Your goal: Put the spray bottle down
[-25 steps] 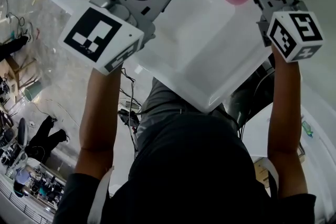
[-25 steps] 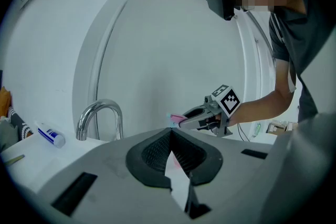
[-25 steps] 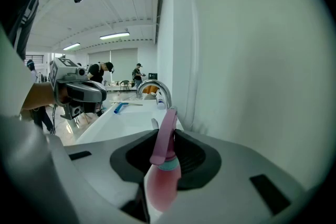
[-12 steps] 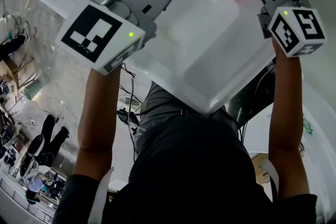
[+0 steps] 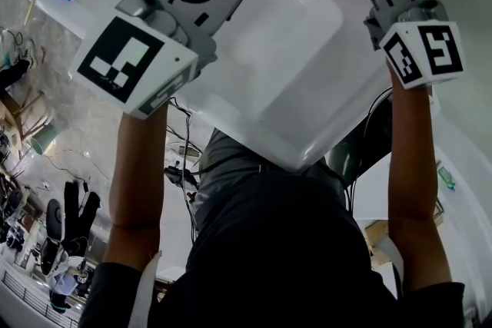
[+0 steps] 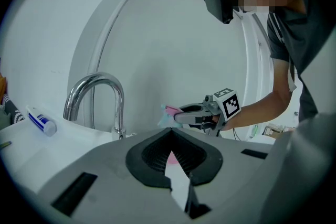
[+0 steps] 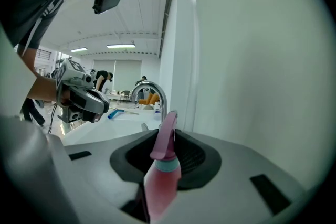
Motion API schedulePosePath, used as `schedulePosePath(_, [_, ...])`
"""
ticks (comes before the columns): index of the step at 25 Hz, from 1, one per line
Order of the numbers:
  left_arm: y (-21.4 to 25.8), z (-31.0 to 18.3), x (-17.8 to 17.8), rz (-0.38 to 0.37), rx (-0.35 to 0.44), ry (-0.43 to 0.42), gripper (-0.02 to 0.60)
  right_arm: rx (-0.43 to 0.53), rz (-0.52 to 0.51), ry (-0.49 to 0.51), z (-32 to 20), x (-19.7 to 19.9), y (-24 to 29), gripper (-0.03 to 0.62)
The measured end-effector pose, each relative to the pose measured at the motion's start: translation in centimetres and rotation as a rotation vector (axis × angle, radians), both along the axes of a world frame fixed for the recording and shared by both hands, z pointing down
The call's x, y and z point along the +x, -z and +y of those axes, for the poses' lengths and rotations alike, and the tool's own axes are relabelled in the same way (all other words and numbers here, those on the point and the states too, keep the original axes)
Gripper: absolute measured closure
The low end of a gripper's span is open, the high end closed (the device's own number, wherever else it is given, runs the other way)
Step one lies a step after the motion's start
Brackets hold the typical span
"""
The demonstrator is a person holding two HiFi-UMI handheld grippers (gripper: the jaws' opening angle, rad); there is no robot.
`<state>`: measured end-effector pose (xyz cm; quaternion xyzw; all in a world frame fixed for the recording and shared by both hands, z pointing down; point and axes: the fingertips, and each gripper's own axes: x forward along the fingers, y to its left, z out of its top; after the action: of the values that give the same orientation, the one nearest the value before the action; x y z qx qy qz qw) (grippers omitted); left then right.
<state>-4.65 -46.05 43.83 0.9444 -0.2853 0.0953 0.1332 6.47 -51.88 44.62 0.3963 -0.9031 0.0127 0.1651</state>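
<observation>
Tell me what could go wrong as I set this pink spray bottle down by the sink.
1. The spray bottle looks tilted in the right gripper, so it may land on an edge and topple.
2. The white sink below looks smooth and curved, so a bottle released there could slide or roll.
3. The faucet stands ahead of the bottle, and the trigger head might knock it.

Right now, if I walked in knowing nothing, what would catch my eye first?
The pink spray bottle stands out most, clamped between the jaws of the right gripper. Next comes the curved chrome faucet at the rim of the white sink, above which the bottle is held.
</observation>
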Motion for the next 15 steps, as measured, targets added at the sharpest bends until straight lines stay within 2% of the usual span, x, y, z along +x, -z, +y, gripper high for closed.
schedulePosePath(8, [1.0, -0.4, 0.7, 0.023, 0.005, -0.017, 0.577, 0.024, 0.030, 0.027, 0.5, 0.0, 0.7, 0.497])
schedulePosePath(15, [1.2, -0.3, 1.2, 0.020, -0.006, -0.026, 0.577, 0.013, 0.037, -0.003, 0.9, 1.3, 0.4, 0.495])
